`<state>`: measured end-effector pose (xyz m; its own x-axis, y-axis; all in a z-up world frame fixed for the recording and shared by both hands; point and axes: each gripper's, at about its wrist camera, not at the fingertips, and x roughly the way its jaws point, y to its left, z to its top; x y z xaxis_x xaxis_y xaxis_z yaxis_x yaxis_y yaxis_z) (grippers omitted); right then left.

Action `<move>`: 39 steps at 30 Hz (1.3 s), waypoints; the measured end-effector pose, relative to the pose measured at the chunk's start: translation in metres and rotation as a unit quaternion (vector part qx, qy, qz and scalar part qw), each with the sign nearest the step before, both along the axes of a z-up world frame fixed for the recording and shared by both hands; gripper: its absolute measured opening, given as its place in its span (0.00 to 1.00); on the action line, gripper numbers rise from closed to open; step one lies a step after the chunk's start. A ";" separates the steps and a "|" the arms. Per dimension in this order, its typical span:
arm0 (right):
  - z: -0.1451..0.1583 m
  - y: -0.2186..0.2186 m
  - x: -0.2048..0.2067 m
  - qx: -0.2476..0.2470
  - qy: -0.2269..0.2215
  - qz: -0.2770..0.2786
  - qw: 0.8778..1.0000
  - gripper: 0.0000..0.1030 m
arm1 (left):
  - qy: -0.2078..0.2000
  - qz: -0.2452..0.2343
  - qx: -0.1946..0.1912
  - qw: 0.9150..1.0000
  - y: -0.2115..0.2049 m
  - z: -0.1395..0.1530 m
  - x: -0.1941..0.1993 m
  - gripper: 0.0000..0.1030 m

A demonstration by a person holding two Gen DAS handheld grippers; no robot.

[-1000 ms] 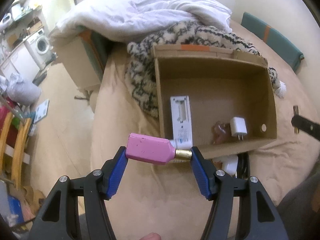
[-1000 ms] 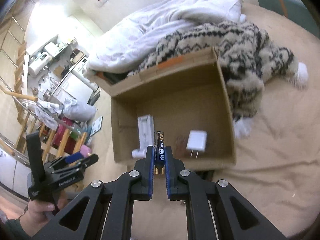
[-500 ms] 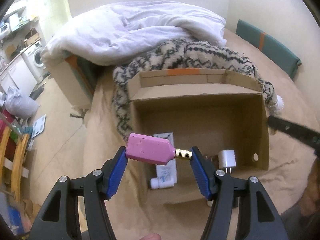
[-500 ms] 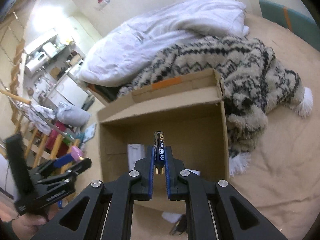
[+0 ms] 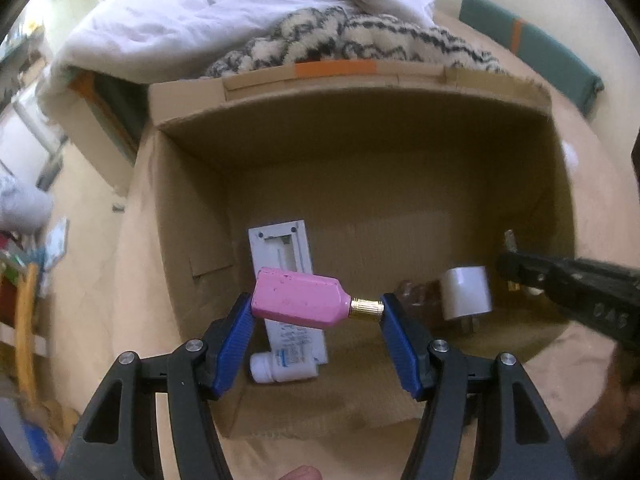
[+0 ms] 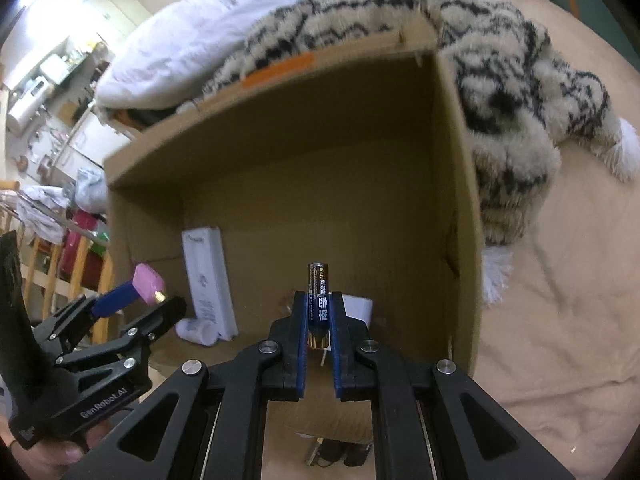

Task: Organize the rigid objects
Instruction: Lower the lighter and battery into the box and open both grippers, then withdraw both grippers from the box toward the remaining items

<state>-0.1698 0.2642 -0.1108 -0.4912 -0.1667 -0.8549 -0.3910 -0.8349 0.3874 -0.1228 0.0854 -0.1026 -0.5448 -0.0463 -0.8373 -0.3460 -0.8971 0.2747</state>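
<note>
My left gripper [image 5: 316,312] is shut on a pink bottle with a gold cap [image 5: 298,300], held sideways over the open cardboard box [image 5: 192,184]. It also shows in the right wrist view [image 6: 146,282]. My right gripper [image 6: 318,320] is shut on a dark blue battery [image 6: 318,292], upright, above the box's near part. Inside the box lie a white flat device [image 5: 286,280], a white tube [image 5: 280,370], a white charger plug [image 5: 466,292] and a brownish item, partly hidden.
The box [image 6: 280,184] sits on a beige bed sheet [image 6: 560,280]. A black-and-white fuzzy blanket [image 6: 500,92] and a white duvet [image 5: 220,12] lie behind it. A green cushion [image 5: 552,60] is at the far right. Room furniture is at the left.
Both grippers have moved forward and down toward the box, which now fills both views. Each still holds its object.
</note>
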 end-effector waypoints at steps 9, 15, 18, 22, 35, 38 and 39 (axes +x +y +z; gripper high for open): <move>-0.014 -0.002 -0.001 -0.005 -0.031 0.001 1.000 0.11 | 0.006 0.001 -0.036 0.999 -0.002 -0.017 -0.006 0.58; -0.005 -0.001 0.005 -0.012 -0.002 -0.001 1.000 0.11 | 0.006 0.008 -0.037 0.999 -0.006 -0.020 -0.007 0.58; 0.006 -0.002 0.002 -0.010 0.018 0.001 1.000 0.14 | 0.011 0.005 -0.036 0.999 -0.006 -0.018 -0.005 0.71; 0.022 0.000 0.003 -0.014 0.053 0.001 0.998 0.34 | 0.011 -0.003 -0.021 1.000 -0.003 -0.012 0.005 0.85; 0.057 0.002 0.015 0.010 0.144 -0.035 0.989 1.00 | 0.031 0.007 0.008 0.999 -0.012 0.015 0.020 0.88; 0.059 0.004 0.017 0.008 0.144 -0.039 0.989 1.00 | 0.026 0.012 0.015 0.999 -0.013 0.021 0.021 0.88; 0.060 0.004 0.019 0.008 0.145 -0.039 0.989 1.00 | 0.025 0.014 0.017 0.999 -0.013 0.024 0.021 0.88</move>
